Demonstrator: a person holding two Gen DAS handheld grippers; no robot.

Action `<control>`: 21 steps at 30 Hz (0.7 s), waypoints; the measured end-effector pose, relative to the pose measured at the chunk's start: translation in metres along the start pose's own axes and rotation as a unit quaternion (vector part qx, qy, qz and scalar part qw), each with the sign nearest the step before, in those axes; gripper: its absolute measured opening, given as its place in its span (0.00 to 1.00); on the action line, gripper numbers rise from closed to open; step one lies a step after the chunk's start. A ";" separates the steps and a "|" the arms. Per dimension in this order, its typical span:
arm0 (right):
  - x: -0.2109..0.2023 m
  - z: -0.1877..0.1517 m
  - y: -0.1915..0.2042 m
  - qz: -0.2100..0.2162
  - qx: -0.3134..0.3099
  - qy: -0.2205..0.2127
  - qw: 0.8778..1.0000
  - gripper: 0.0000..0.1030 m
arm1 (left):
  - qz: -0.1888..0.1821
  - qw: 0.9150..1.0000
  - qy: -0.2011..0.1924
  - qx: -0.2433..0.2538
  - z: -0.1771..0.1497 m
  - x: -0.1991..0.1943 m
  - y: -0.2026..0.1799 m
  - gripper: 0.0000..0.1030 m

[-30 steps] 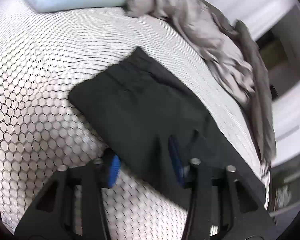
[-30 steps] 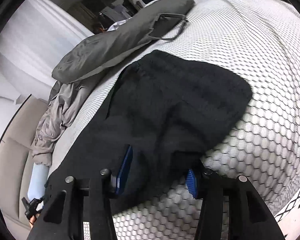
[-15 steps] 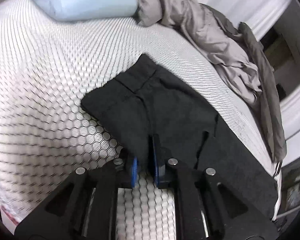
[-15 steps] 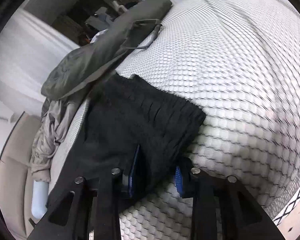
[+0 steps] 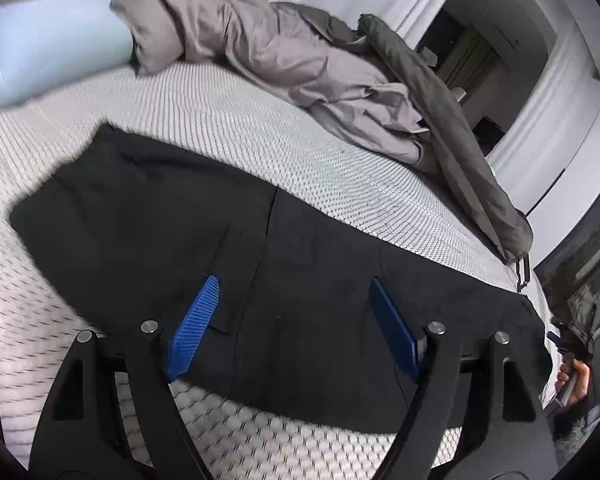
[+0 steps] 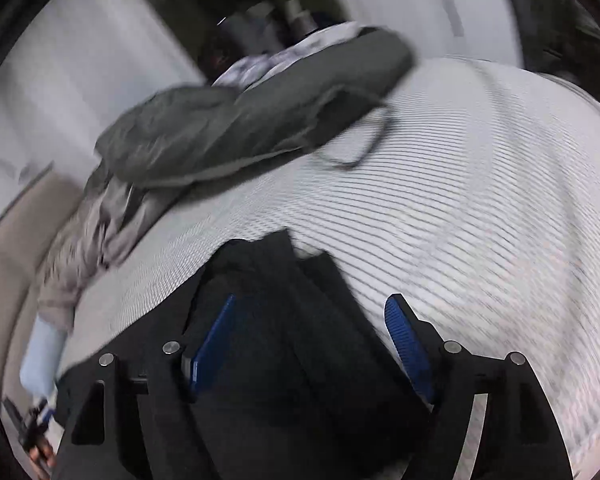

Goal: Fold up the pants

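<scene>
Black pants (image 5: 228, 248) of matte woven cloth lie flat on the white bed (image 5: 260, 128) with its honeycomb-textured cover, spread crosswise in front of you and stretching from the left part of your left wrist view to its right edge. Your left gripper (image 5: 292, 320) hangs over the middle of them, its blue ribbed fingers (image 5: 194, 324) spread wide and opening, with nothing pinched between them; the cloth lies below, not pressed by either pad. Your right gripper (image 6: 308, 344) sits over the far end of the same pants (image 6: 284, 320), where two dark edges meet the bare bed cover (image 6: 480, 200). Its blue fingers (image 6: 404, 340) also stand apart and are opening, and the fabric lies under the gap without being clamped. That right wrist view is blurred, so finer folds in the cloth cannot be made out.

Beyond the pants, a crumpled pale grey sheet (image 5: 300, 64) and a darker grey-green blanket (image 5: 452, 128) are heaped along the far side of the bed. A light blue pillow (image 5: 48, 44) rests at the upper left, touching the sheet. At the right edge of the left wrist view your hand (image 5: 576, 380) shows.
</scene>
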State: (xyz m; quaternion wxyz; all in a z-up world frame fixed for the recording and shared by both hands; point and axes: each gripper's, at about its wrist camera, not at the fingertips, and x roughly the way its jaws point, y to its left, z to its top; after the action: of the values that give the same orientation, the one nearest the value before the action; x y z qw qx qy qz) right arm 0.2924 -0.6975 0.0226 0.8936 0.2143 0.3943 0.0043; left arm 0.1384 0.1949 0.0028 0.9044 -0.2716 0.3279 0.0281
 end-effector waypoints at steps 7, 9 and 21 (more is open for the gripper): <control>0.103 0.032 0.052 -0.055 -0.135 0.091 0.985 0.38 | 0.039 0.998 0.036 0.039 -0.008 0.034 -0.011 0.73; 0.098 0.026 0.061 -0.058 -0.175 0.074 0.980 0.10 | 0.047 0.997 0.040 0.053 -0.008 0.041 -0.015 0.73; 0.002 -0.039 0.086 -0.056 -0.148 -0.009 0.987 0.75 | 0.009 0.989 0.036 0.142 -0.025 0.036 -0.096 0.73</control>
State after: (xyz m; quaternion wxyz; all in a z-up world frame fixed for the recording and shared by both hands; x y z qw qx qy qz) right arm 0.2801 -0.6040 0.0309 0.9179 0.0578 0.3925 0.0109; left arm 0.1738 0.0962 0.0107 0.9209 -0.1381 0.3638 -0.0203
